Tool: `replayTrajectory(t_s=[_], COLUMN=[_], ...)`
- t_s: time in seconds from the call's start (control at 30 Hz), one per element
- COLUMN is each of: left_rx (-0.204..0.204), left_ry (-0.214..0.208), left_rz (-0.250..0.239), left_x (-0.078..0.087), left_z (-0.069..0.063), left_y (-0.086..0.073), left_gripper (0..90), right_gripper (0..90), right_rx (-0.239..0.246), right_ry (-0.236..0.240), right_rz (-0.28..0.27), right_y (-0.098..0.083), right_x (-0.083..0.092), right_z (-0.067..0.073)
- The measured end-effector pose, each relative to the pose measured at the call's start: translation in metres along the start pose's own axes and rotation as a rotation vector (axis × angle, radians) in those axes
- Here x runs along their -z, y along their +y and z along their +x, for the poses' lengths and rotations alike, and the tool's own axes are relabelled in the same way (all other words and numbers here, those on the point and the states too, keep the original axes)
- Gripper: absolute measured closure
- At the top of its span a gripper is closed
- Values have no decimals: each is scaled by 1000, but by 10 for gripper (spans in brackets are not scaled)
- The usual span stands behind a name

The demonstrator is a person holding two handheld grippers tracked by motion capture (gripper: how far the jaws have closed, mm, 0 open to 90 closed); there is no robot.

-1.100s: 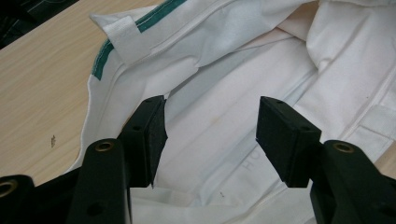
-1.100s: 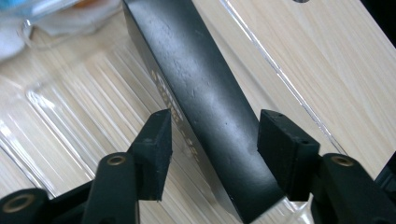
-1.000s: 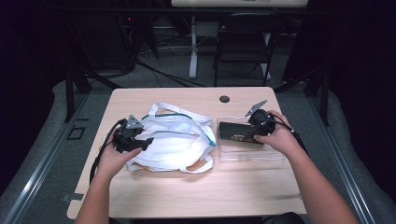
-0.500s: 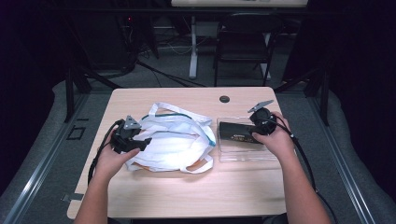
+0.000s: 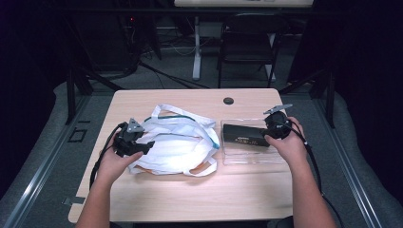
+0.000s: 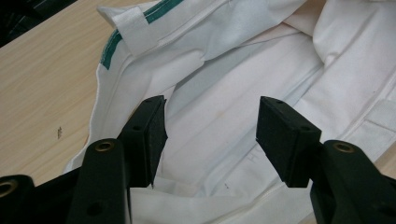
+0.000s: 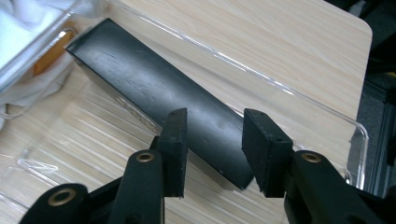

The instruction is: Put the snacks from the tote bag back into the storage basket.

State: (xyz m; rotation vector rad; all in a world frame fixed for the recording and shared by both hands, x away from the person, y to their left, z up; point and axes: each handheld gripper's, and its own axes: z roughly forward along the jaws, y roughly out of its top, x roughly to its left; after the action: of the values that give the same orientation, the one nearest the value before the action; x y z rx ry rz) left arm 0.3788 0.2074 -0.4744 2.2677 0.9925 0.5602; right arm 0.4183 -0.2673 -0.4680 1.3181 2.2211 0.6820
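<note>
The right tongs [image 7: 212, 140] have just been closing around the black box [image 7: 154, 88] to lift it, pads not yet pressing. The left tongs [image 6: 210, 135], apart, hold the white bag's [image 5: 176, 147] mouth open to receive it

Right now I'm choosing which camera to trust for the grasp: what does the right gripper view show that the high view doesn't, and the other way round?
Right gripper view: the right gripper has its fingers either side of the black box's near end; they have just been closing, and whether the pads touch is unclear. High view: the left gripper at the white bag, both forearms and the whole table. Both: the box lying in the clear tray, with the bag beside it.
</note>
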Motion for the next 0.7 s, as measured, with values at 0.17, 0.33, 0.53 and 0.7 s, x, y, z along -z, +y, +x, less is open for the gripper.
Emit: replayTrajectory(t_s=[0.17, 0.33, 0.53, 0.7], left_rx=[3, 4, 9, 14], left_ry=[-1, 4, 11, 12], left_rz=[4, 7, 5, 6], left_x=[0, 1, 2, 3], left_z=[0, 0, 1, 1], left_y=[-1, -3, -5, -7], left_gripper=[427, 427, 427, 426], right_gripper=[616, 596, 571, 548], right_rx=[-18, -33, -33, -32], right_ry=[-6, 7, 20, 26], right_rz=[26, 67, 113, 136], right_y=[-7, -13, -15, -18], right_x=[-3, -9, -15, -19], right_z=[-8, -14, -17, -19])
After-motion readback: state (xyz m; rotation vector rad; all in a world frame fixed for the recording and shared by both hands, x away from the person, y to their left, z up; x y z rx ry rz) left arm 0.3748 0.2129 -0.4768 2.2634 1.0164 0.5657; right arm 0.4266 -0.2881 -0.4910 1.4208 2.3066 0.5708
